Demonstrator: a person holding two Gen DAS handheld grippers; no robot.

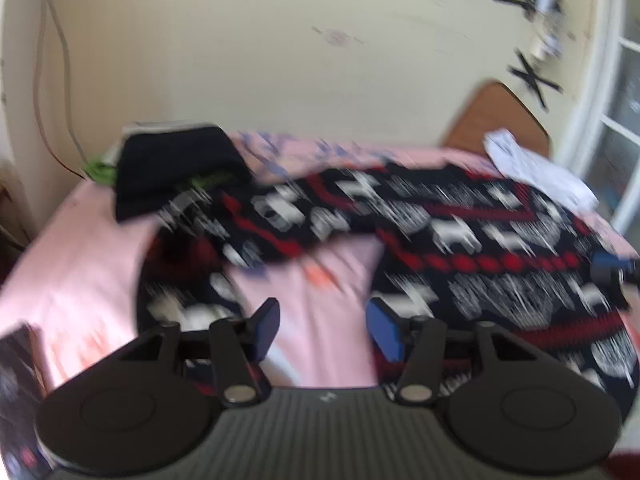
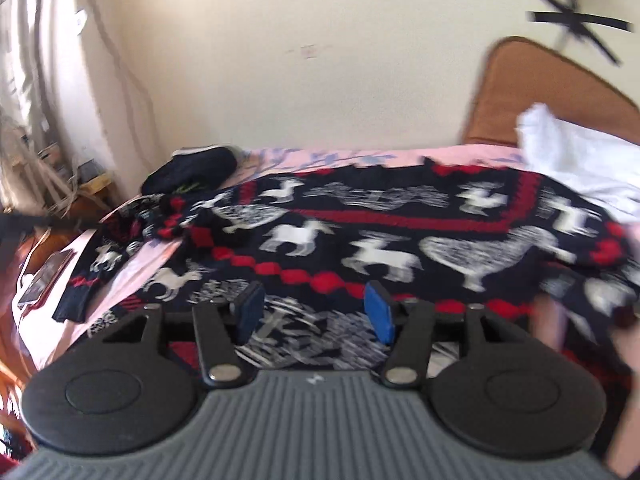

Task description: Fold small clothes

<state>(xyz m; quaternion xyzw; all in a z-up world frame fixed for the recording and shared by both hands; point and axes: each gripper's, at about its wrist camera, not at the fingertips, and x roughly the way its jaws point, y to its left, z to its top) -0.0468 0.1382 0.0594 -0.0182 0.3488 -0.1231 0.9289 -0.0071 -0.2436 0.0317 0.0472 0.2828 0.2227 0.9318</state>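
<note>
Nearest each lens, ribbed grey gripper body with two black round pivots and blue-padded fingers; left gripper (image 1: 323,330) with fingers parted, nothing between them, above bare pink bedsheet (image 1: 80,248); right gripper (image 2: 316,312) likewise parted and grasping nothing, above knitwear

Spread across the bed, dark navy knitted sweater with white llama figures and red zigzag bands (image 2: 360,236), body lying flat toward the right, one sleeve trailing over the left side of the mattress, its cuff near that edge; in the left wrist view the sleeve curving round an open patch of pink sheet directly ahead of the fingers

At the far left corner of the bed, folded black garment (image 1: 176,168), touching the sweater's sleeve end; at the far right, crumpled white cloth (image 2: 580,160) overlapping the sweater's far right part; brown rounded headboard (image 2: 540,92) behind it

Beyond the bed, cream wall (image 2: 300,60) with hanging cables on the left and black tape crosses on the right

Off the left bed edge, flat phone (image 2: 48,276) on white surface

Both views motion-blurred; both grippers tilted downward toward the bed
</note>
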